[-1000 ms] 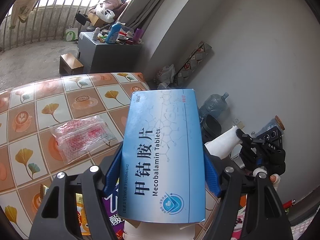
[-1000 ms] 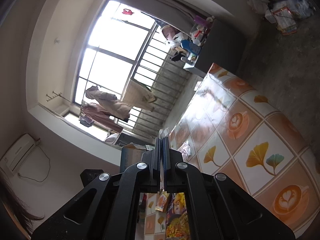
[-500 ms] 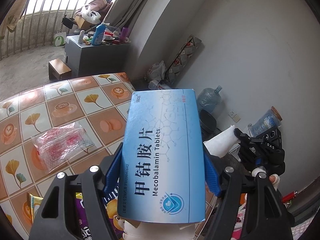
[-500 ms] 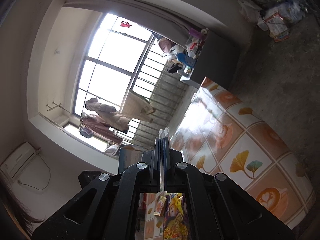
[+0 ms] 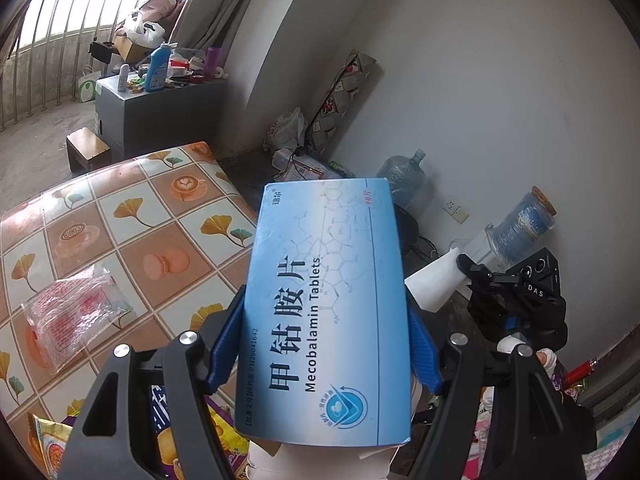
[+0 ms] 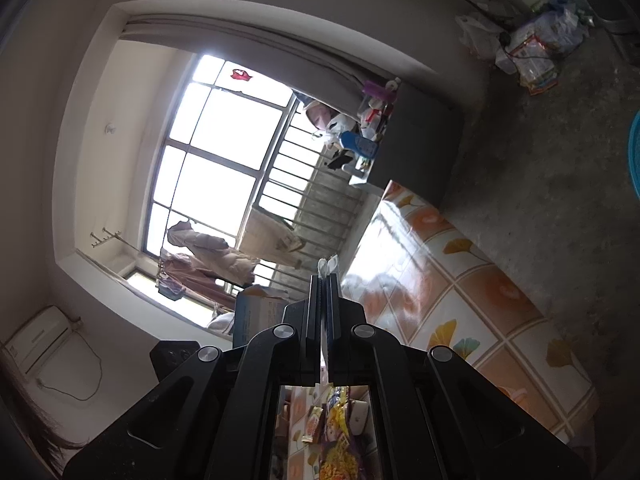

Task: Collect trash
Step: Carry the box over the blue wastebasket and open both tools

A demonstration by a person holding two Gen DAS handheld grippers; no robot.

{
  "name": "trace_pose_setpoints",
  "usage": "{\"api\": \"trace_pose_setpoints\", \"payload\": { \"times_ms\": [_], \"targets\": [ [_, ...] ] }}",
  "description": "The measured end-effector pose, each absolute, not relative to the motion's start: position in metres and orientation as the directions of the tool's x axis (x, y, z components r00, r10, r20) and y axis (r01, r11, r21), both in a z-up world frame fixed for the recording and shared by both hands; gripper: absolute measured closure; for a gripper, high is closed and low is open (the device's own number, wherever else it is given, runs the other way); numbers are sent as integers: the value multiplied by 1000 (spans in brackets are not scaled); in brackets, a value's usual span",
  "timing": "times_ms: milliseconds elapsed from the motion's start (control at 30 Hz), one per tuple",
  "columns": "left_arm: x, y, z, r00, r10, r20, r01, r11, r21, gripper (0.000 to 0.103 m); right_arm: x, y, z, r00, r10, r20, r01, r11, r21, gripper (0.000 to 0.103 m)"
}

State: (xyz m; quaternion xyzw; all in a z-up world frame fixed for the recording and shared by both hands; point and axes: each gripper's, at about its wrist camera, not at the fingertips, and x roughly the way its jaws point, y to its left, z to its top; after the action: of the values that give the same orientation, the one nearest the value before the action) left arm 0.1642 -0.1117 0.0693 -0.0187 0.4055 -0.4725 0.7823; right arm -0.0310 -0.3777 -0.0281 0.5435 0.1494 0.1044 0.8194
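My left gripper (image 5: 326, 344) is shut on a blue Mecobalamin tablet box (image 5: 326, 312) and holds it above the edge of the tiled table (image 5: 152, 216). A clear red-printed plastic wrapper (image 5: 72, 316) lies on the table to the left. Snack packets (image 5: 188, 440) lie below the fingers. My right gripper (image 6: 324, 284) is shut on a thin white bag edge (image 6: 329, 266). In the left wrist view the right gripper (image 5: 516, 304) is at the right, pinching the white bag (image 5: 434, 284). The blue box also shows in the right wrist view (image 6: 256, 316).
A grey cabinet (image 5: 160, 116) with bottles stands beyond the table. Bags and a water jug (image 5: 402, 176) lie on the floor along the white wall. A blue basin (image 6: 634, 152) sits at the right edge of the right wrist view.
Both grippers have swung to the right, away from the table, keeping their holds. The table now sits further left and lower in view.
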Motion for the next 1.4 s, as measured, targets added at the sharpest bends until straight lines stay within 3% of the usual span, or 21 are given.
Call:
{"api": "trace_pose_setpoints", "payload": {
  "times_ms": [800, 1067, 1233, 1400],
  "targets": [
    [146, -242, 57, 55, -750, -659, 832, 400, -385, 34, -73, -443, -47, 976, 152, -156, 92, 362, 928, 102],
    [134, -311, 46, -37, -739, -673, 860, 319, -398, 34, -129, -493, -38, 956, -131, -263, 294, 412, 862, 102],
    [120, -367, 27, -98, -711, -696, 872, 276, -404, 34, -155, -512, -40, 847, -357, -393, 522, 424, 740, 102],
    [103, -427, 1, -146, -670, -728, 876, 254, -410, 34, -161, -527, -56, 722, -486, -493, 684, 395, 613, 102]
  ]
}}
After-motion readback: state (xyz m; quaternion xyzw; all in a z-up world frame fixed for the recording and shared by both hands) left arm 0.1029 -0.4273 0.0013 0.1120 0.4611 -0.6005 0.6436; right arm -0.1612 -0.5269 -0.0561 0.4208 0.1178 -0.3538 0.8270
